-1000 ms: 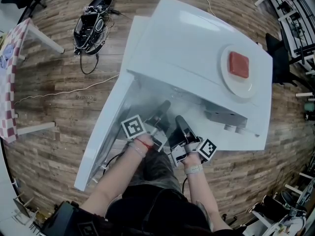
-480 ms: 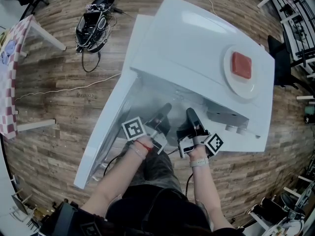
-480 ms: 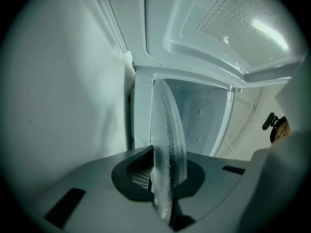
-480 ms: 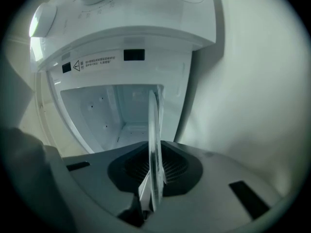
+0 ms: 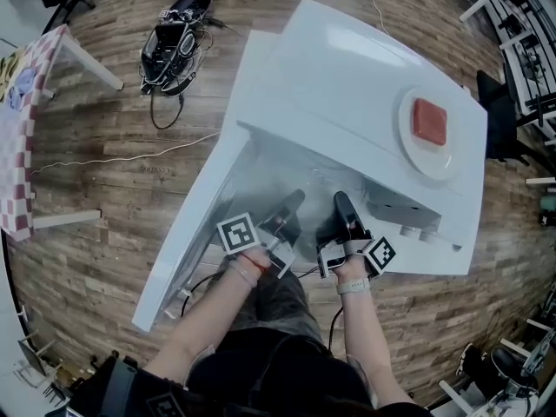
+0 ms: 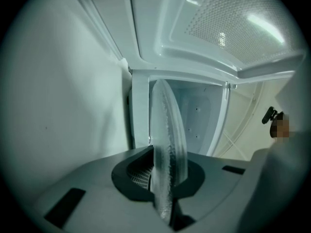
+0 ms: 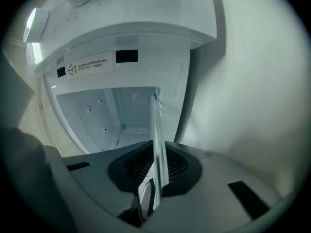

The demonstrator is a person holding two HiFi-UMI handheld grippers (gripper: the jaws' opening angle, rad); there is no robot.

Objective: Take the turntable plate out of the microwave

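Observation:
The white microwave (image 5: 347, 85) stands with its door (image 5: 200, 224) swung open to the left. The clear glass turntable plate (image 5: 304, 176) shows as a hazy disc at the cavity mouth. My left gripper (image 5: 282, 220) and right gripper (image 5: 340, 220) both reach into the opening, side by side. In the left gripper view the plate (image 6: 167, 144) stands edge-on between the jaws of the left gripper (image 6: 163, 178), which is shut on its rim. The right gripper (image 7: 156, 171) is likewise shut on the plate's thin edge (image 7: 157, 144), with the empty cavity (image 7: 97, 110) behind.
A white dish (image 5: 407, 142) with a red block (image 5: 429, 121) rests on top of the microwave at the right. On the wooden floor lie a black device with cables (image 5: 174, 42) and a checkered table (image 5: 22, 120) at far left. Chairs stand at the right edge.
My right gripper has shifted right and a little deeper into the opening. The left gripper has barely moved.

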